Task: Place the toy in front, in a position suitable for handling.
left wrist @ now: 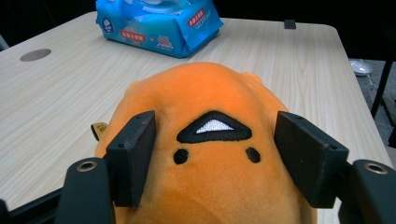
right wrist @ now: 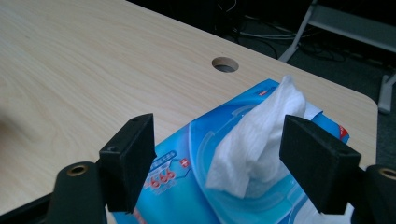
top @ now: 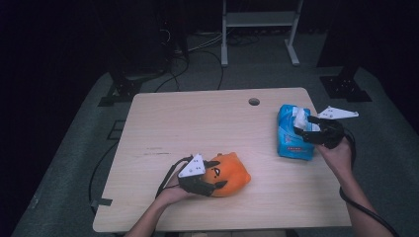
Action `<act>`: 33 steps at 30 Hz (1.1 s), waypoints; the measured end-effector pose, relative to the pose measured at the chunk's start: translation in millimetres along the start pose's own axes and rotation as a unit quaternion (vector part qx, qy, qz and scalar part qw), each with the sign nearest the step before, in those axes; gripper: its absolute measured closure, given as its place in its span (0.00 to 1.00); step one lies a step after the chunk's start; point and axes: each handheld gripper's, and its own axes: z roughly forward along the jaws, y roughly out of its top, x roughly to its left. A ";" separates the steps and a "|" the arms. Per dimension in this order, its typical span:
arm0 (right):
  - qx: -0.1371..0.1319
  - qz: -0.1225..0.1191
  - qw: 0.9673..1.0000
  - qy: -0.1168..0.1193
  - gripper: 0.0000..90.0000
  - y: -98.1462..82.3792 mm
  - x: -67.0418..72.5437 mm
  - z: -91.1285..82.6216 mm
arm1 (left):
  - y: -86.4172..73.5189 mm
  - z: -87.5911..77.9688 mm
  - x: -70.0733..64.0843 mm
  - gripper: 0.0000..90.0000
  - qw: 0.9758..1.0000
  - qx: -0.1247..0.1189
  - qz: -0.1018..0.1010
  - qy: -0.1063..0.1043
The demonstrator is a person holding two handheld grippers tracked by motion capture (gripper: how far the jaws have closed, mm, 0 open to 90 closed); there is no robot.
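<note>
An orange plush toy (top: 233, 174) with a black stitched face lies on the wooden table (top: 197, 118) near the front edge. My left gripper (top: 217, 175) reaches it from the left. In the left gripper view its jaws stand apart on either side of the plush (left wrist: 210, 196), which shows no dent, so the left gripper (left wrist: 215, 149) is open. At the right, a blue wet-wipe pack (top: 289, 143) has a white wipe (top: 300, 114) sticking up. My right gripper (top: 305, 129) hovers over it, open. The wipe (right wrist: 261, 130) rises between the spread jaws of that gripper (right wrist: 217, 154), above the pack (right wrist: 182, 186).
A round cable hole (top: 254, 101) sits near the table's far edge. Behind the table, cables and a white metal frame (top: 259, 19) stand on the grey floor. Black stand feet (top: 346, 88) flank the table. Bare wood lies between plush and pack.
</note>
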 end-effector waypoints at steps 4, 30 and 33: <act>0.019 0.000 1.000 -0.011 0.30 4.1 -6.7 14.3 | -0.6 0.3 0.7 0.33 1.000 -0.002 -0.003 -0.001; 0.029 0.050 0.998 0.000 0.94 5.7 -21.9 16.7 | -3.0 0.1 1.2 0.31 1.000 -0.006 -0.002 -0.001; 0.019 0.047 0.999 0.007 0.94 10.2 -20.0 10.8 | -2.9 0.2 1.2 0.30 1.000 -0.005 -0.002 -0.001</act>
